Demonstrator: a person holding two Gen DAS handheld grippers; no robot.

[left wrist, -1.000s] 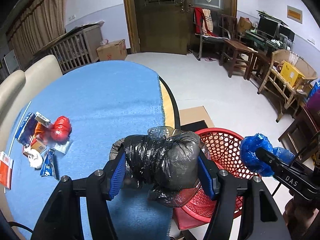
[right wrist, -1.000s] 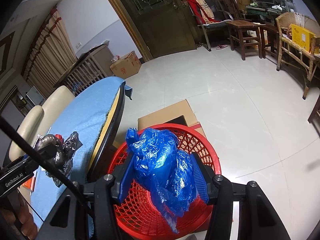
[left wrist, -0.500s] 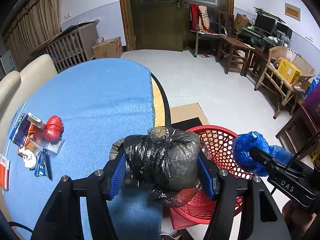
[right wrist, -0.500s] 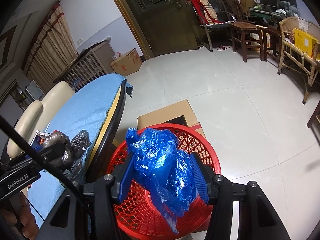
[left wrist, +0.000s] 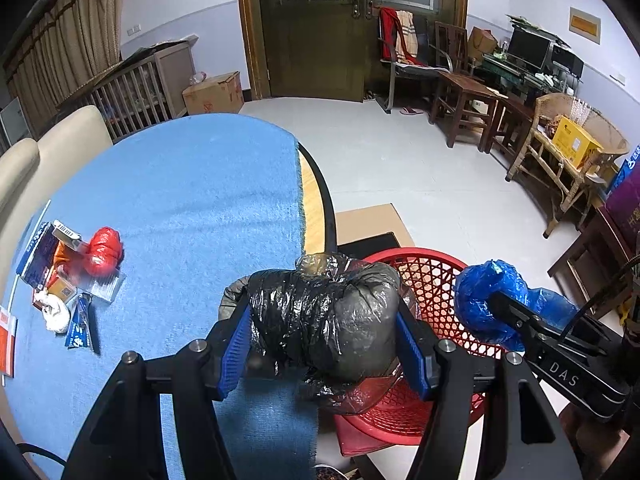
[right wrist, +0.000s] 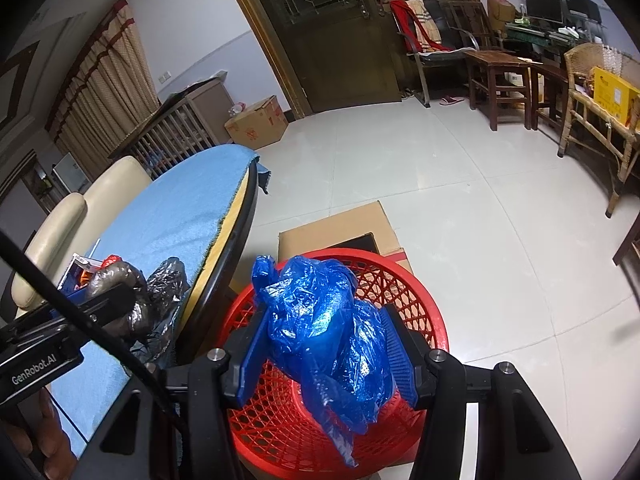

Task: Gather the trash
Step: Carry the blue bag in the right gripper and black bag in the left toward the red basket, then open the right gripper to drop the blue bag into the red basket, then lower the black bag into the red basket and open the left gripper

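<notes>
A crumpled black bag [left wrist: 324, 320] is clamped in the left tongs [left wrist: 324, 344] over the edge of the blue-clothed worktop [left wrist: 180, 200]; a blue bag [right wrist: 328, 328] is gripped by the right tongs [right wrist: 326, 354] above the red basket [right wrist: 424, 300]; "DAS" is read on the right tool, "GenRobot.AI" on the left; small litter [left wrist: 64, 276] is seen on the worktop's far side.

Lived-in home living room, shown by a dark wooden double door [left wrist: 352, 28] with patterned glass, brown curtains [right wrist: 104, 92], cream dining chairs [left wrist: 48, 152] at a cloth-covered round table [left wrist: 180, 200], and a wicker bench [left wrist: 568, 160].
</notes>
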